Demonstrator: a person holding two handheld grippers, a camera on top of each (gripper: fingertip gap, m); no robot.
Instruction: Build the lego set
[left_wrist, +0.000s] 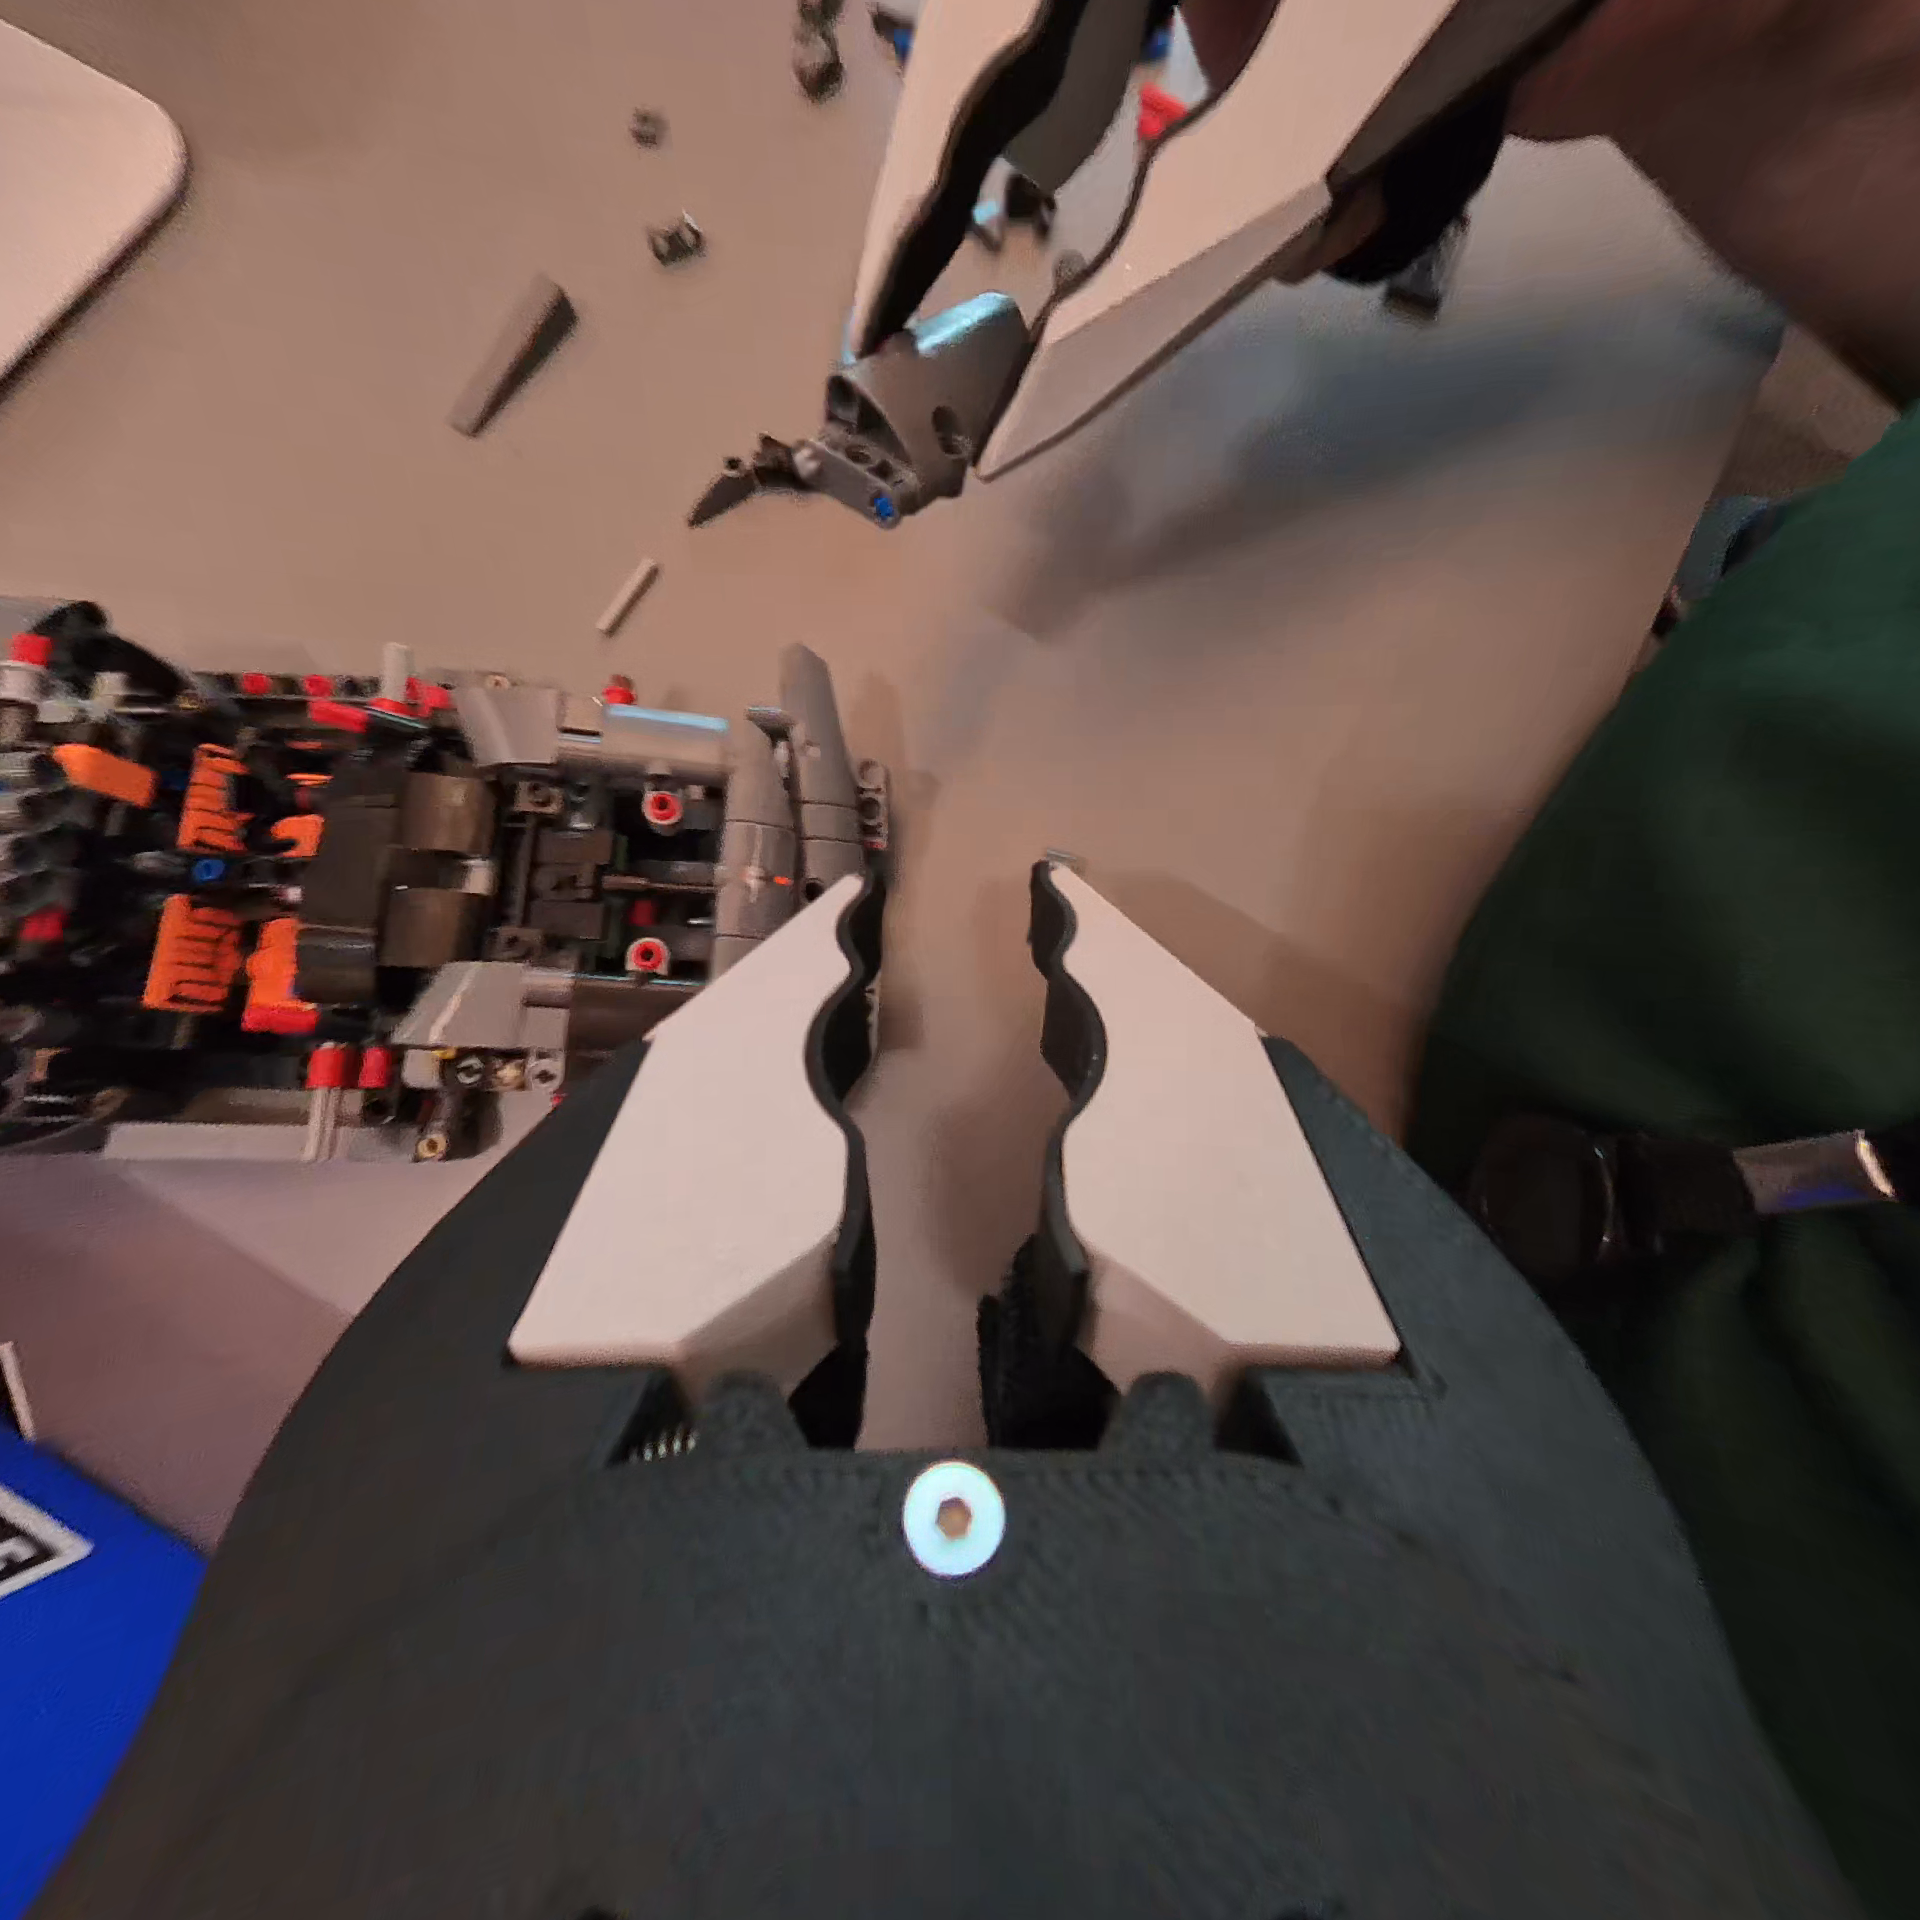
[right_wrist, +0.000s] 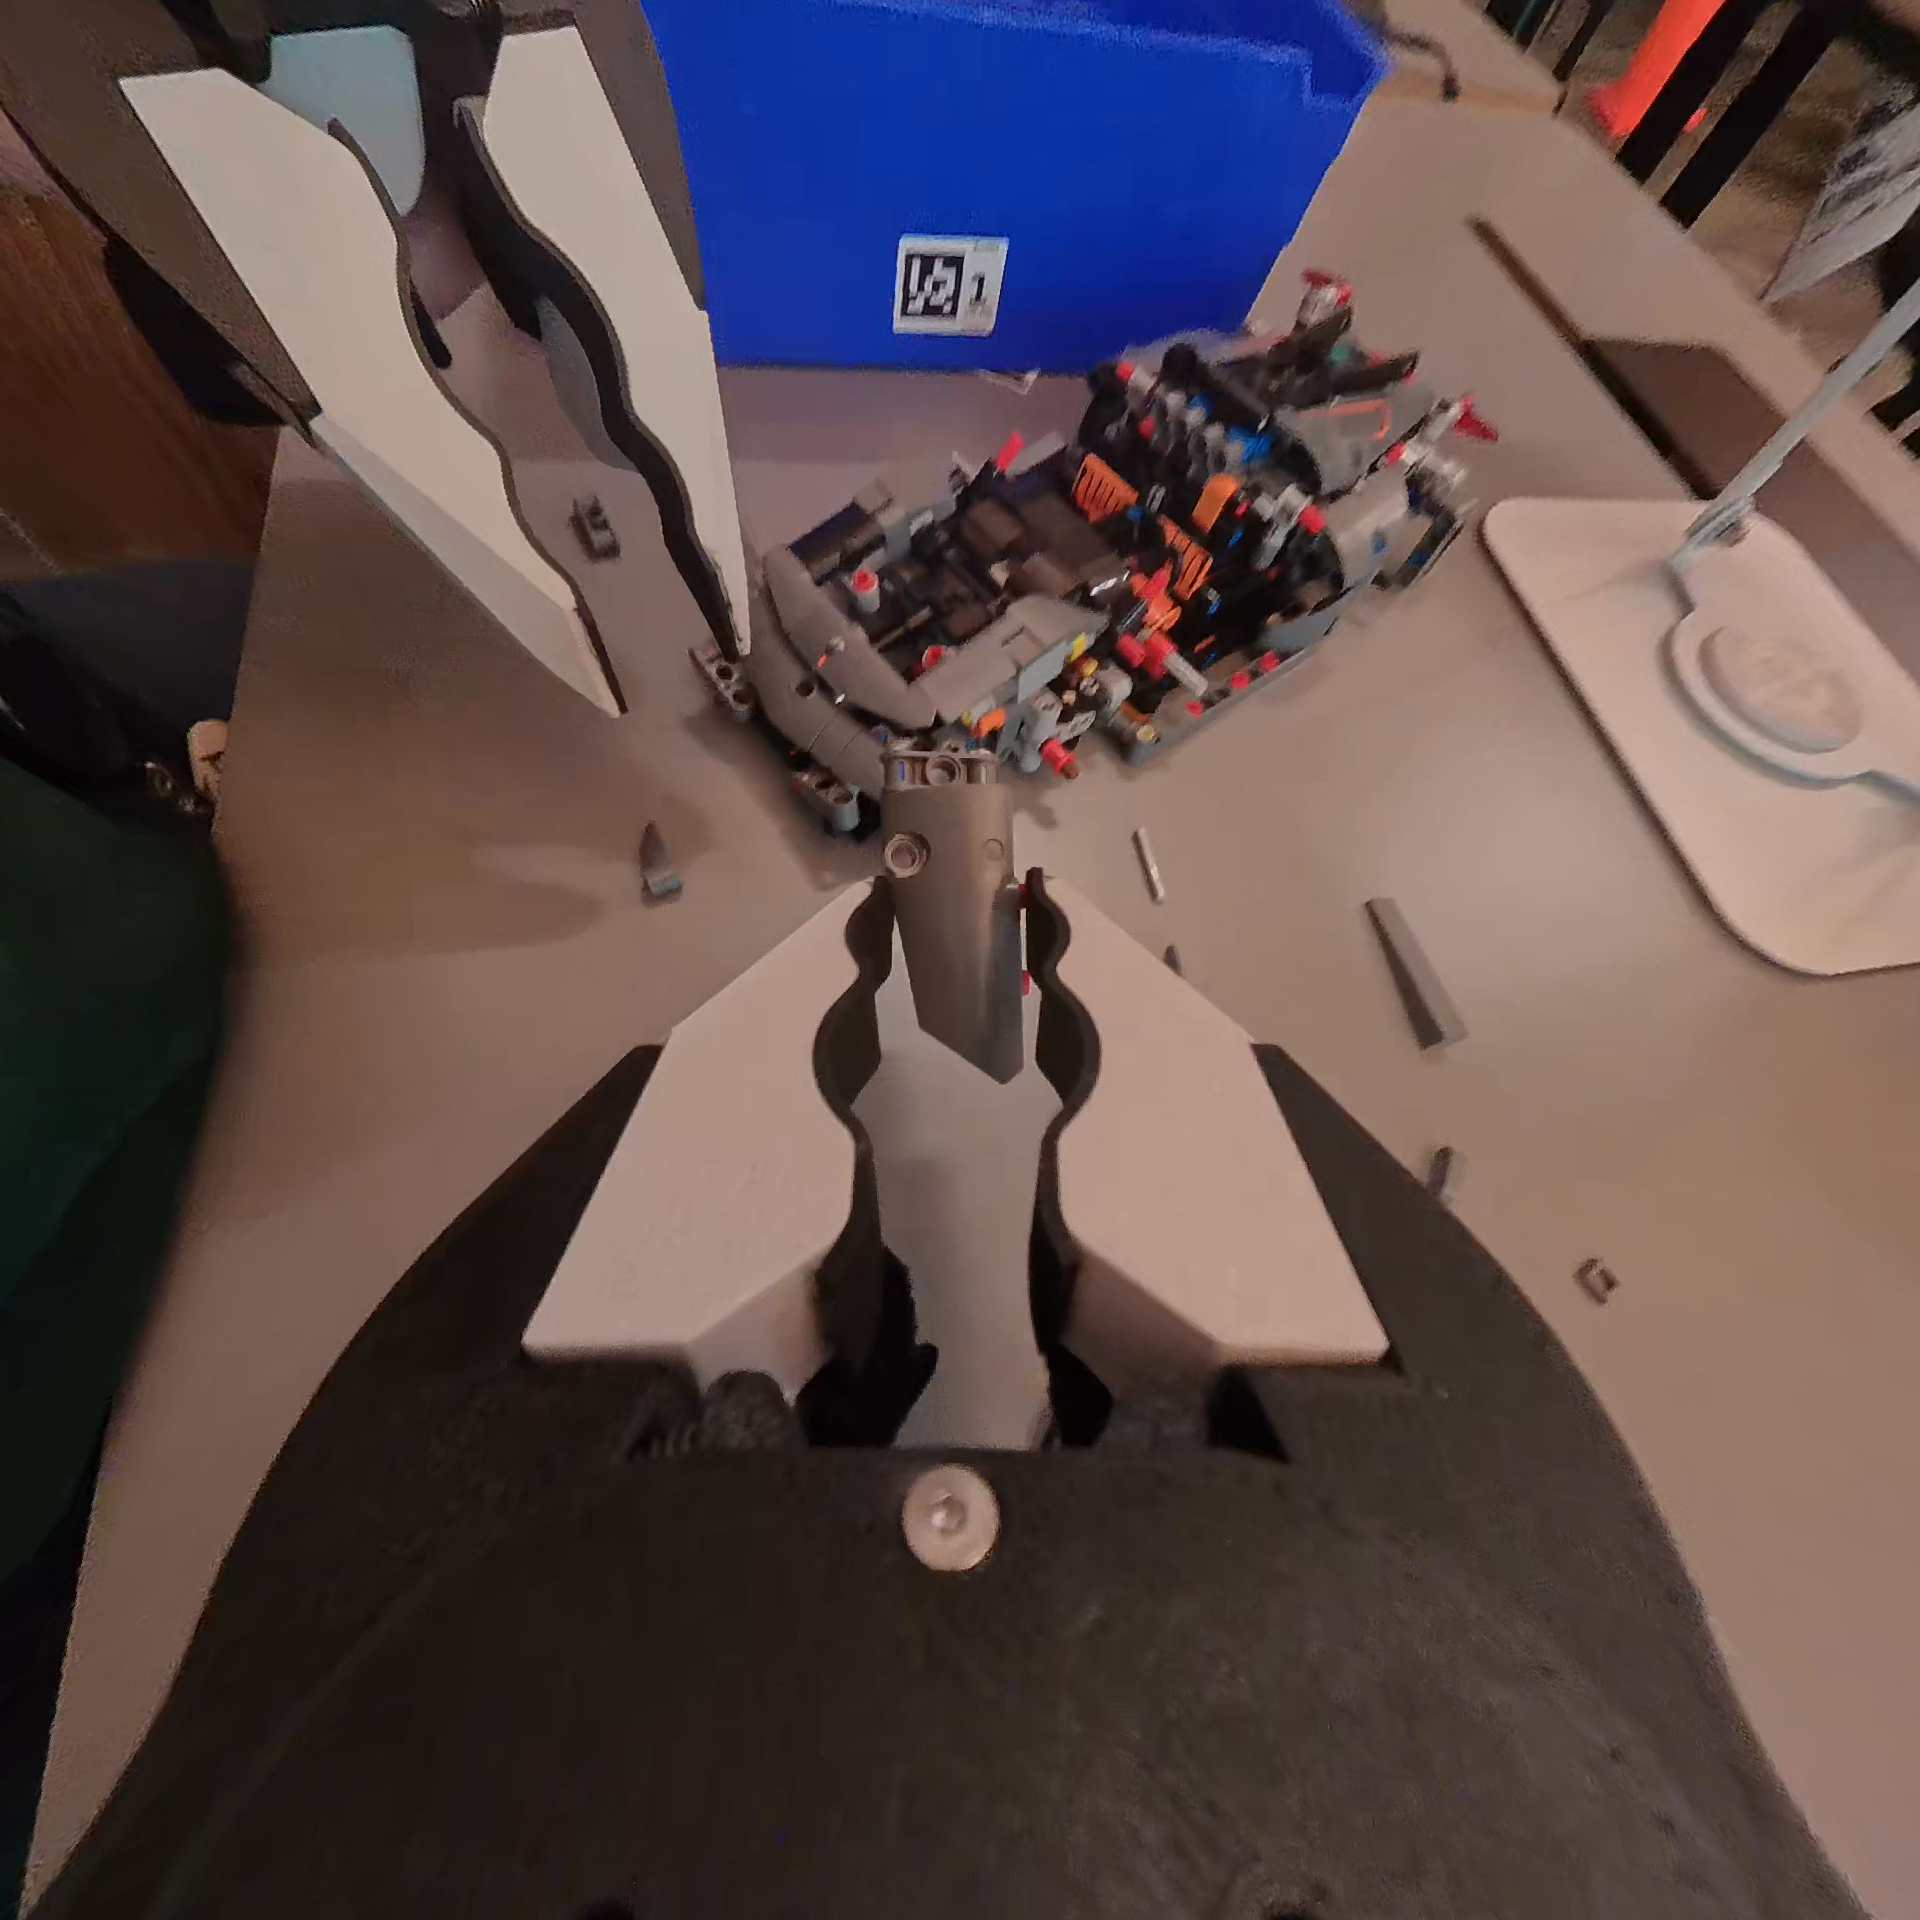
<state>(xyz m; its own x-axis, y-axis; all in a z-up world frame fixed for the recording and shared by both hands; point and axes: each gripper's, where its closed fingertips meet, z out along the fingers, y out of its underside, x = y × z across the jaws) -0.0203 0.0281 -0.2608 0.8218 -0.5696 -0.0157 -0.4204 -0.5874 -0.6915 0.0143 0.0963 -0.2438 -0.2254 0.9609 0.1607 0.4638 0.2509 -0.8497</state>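
My right gripper (right_wrist: 951, 914) angles toward frame centre, jaws clamped on a grey panel piece (right_wrist: 961, 935) held above the table (right_wrist: 416, 1039). My left gripper (left_wrist: 956, 883) hovers with jaws parted and empty, just right of the half-built lego model (left_wrist: 416, 904), which sits mid-left of its view.

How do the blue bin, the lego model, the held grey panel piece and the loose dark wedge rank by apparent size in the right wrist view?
1. blue bin
2. lego model
3. grey panel piece, though it is nearer the camera
4. dark wedge
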